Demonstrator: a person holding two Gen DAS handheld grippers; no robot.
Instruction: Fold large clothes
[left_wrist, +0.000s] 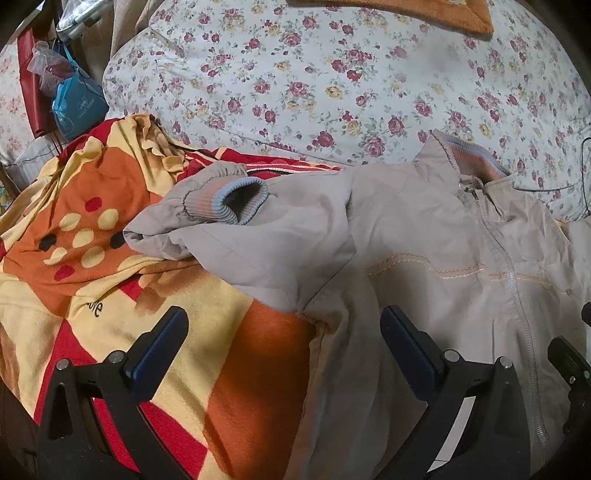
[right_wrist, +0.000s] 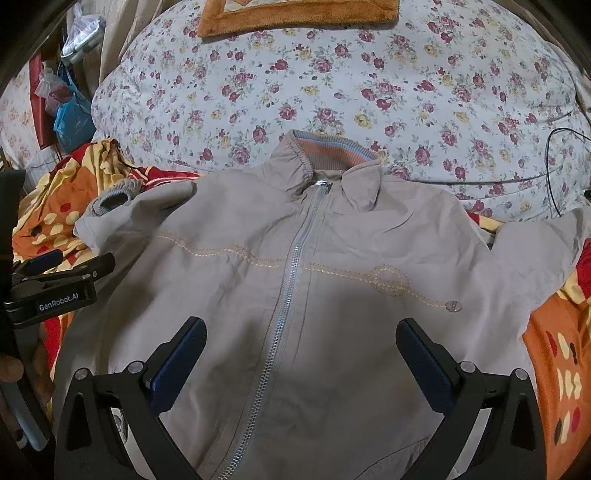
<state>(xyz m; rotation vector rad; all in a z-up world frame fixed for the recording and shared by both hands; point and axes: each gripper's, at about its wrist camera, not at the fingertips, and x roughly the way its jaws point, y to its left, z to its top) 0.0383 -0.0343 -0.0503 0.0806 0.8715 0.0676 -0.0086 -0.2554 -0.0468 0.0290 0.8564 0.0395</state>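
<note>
A beige zip-up jacket (right_wrist: 332, 258) lies front up on the bed, zipper closed, collar toward the far side. Its left sleeve (left_wrist: 236, 225) is bent inward, with the ribbed cuff (left_wrist: 240, 203) lying on the orange blanket. Its right sleeve (right_wrist: 535, 254) spreads out to the right. My left gripper (left_wrist: 284, 325) is open and empty, hovering over the jacket's left side edge near the armpit. My right gripper (right_wrist: 301, 332) is open and empty above the jacket's chest, straddling the zipper. The left gripper also shows in the right wrist view (right_wrist: 66, 273).
An orange, yellow and red patterned blanket (left_wrist: 110, 295) covers the bed under the jacket. A floral duvet (right_wrist: 332, 92) lies bunched beyond the collar, with an orange towel (right_wrist: 295, 14) on it. A black cable (right_wrist: 554, 166) runs at the right. Bags (left_wrist: 74, 99) hang at far left.
</note>
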